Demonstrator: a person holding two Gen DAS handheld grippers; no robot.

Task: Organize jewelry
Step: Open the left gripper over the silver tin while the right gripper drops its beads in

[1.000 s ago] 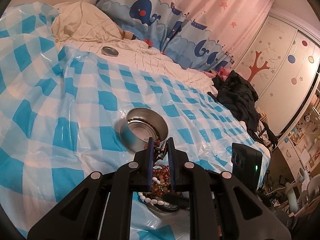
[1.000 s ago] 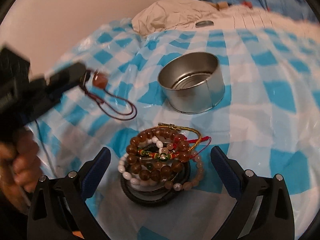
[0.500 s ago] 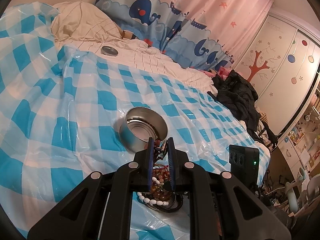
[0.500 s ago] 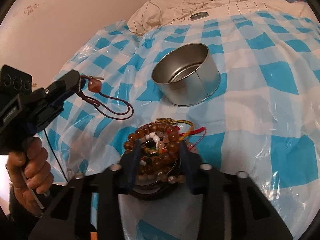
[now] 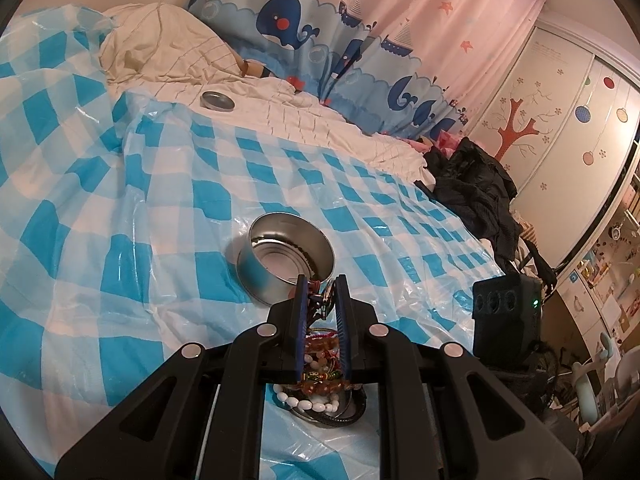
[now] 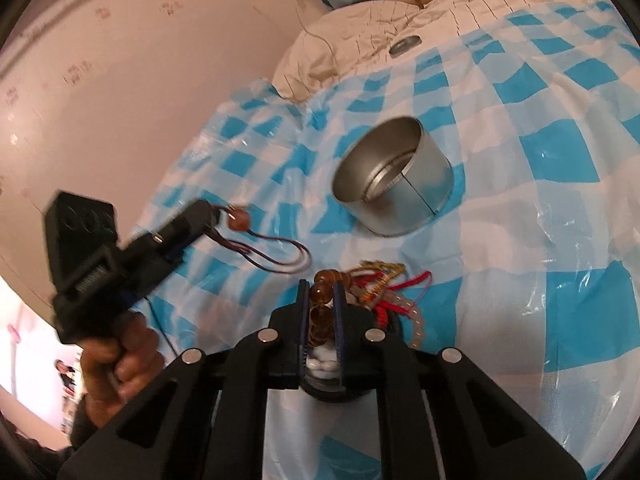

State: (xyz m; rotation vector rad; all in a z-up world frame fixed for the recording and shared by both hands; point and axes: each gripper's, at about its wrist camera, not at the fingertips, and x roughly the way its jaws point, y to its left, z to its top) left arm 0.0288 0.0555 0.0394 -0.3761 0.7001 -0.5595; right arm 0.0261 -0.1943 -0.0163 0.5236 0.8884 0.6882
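On checked bedding (image 6: 560, 152), right gripper (image 6: 322, 290) (jaws just closing) clamps brown bead bracelet (image 6: 320, 294), tin (image 6: 394, 176) beyond.

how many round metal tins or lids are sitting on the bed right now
2. An open tin stands on the checked sheet just beyond the bracelet pile. A small flat lid lies far back by the cream blanket. Others could be hidden.

A bed (image 5: 100, 208) covered with a blue-and-white checked plastic sheet (image 6: 560, 264) carries everything. On the sheet stand an open round tin (image 6: 394, 188), upright, and near it a heap of bracelets (image 5: 320, 400). Beyond the sheet lie cream bedding (image 5: 168, 52), a small lid (image 5: 217, 101) and dark clothes (image 5: 476, 196).
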